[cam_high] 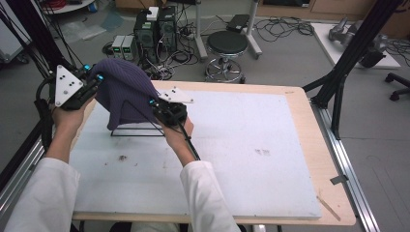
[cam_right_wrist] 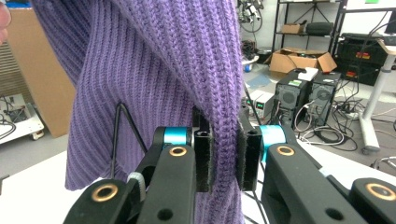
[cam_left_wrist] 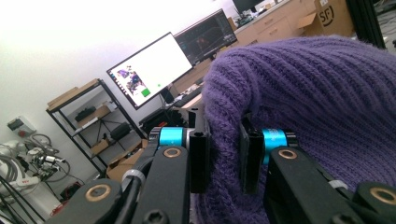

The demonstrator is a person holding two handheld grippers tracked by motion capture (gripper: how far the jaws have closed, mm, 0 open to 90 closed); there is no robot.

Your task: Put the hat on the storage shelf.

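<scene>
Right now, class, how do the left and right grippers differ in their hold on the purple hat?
The left gripper pinches the hat high, at its upper left; the right gripper pinches lower, on its right edge beside the wire stand. The left sits off the table's edge, the right above it. Both are shut on knit.

I hold the left tongs (cam_high: 96, 79) raised at the far left, jaws pointing right and clamped on the knit fabric (cam_left_wrist: 224, 158) between the pads. The right tongs (cam_high: 153, 104) sit lower and nearer the middle, jaws pointing left, likewise clamped on fabric. Both forearms, in white sleeves, reach in from the near edge.
</scene>
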